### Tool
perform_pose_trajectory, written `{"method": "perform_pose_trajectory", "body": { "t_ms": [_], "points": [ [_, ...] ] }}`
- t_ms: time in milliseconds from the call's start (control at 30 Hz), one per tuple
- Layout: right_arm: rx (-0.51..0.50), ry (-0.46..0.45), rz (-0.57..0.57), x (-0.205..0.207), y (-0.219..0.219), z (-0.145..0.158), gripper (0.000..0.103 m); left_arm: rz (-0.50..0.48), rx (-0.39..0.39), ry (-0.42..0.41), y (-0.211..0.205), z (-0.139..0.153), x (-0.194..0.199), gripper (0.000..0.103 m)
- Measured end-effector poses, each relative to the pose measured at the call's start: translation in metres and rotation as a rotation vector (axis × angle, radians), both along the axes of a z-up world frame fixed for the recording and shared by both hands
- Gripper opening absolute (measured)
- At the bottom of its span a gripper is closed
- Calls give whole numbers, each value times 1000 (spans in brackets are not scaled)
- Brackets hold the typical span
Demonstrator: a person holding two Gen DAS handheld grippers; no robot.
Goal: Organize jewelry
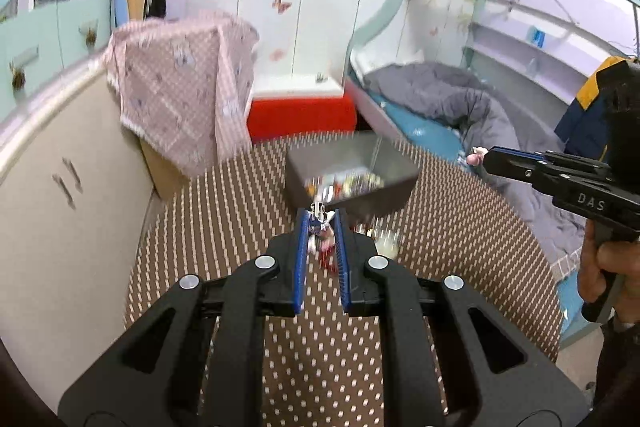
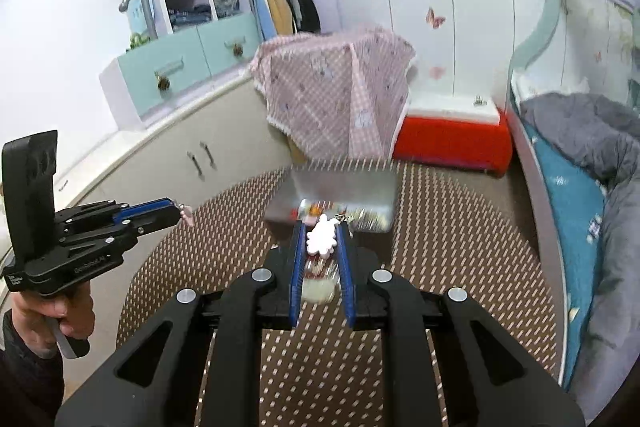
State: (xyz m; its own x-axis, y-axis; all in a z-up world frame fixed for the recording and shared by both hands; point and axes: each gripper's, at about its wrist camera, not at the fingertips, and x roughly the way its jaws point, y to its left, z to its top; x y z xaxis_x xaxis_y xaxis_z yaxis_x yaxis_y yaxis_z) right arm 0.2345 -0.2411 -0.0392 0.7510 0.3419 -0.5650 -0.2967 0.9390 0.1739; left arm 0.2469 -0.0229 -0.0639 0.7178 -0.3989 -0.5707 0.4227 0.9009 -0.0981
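- The left gripper (image 1: 322, 217) is closed down on a small charm (image 1: 325, 231) with a metal clasp at its top; the piece hangs between the blue pads, with a red part below it, and it is too blurred to name more closely.
- In the right wrist view the left gripper (image 2: 176, 213) shows from the side, held by a hand (image 2: 48, 315), with a pale pink piece dangling at its tip.
- The right gripper (image 2: 320, 227) is nearly closed on a white flower-shaped charm (image 2: 321, 238), which sits between its blue pads with a metal clasp beside it.
- From the left wrist view the right gripper (image 1: 486, 159) reaches in from the right edge, a pinkish piece at its tip and a hand (image 1: 604, 267) on its grip.
- Just beyond both grippers stands a grey metal tin (image 1: 400, 171) on the bench (image 1: 224, 211), which wears a brown cover with pale dashes; blurred jewelry (image 1: 348, 183) lies in the tin.
- A small clear glass dish (image 1: 386, 241) sits on the bench near the tin.
- Behind the bench are a pink checked cloth (image 1: 180, 83), a red and white box (image 1: 300, 111) and a bed with a grey quilt (image 1: 452, 95).
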Motion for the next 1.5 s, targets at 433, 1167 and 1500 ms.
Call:
{"method": "perform_pose_trajectory", "body": {
  "t_ms": [433, 1167, 1500],
  "points": [
    [14, -90, 45, 55, -4, 54, 14, -26, -51, -66, -30, 50, 60, 13],
    [147, 69, -100, 121, -35, 10, 95, 131, 12, -49, -37, 38, 96, 97],
    [133, 12, -127, 95, -39, 31, 95, 202, 10, -113, -13, 50, 68, 97]
  ]
}}
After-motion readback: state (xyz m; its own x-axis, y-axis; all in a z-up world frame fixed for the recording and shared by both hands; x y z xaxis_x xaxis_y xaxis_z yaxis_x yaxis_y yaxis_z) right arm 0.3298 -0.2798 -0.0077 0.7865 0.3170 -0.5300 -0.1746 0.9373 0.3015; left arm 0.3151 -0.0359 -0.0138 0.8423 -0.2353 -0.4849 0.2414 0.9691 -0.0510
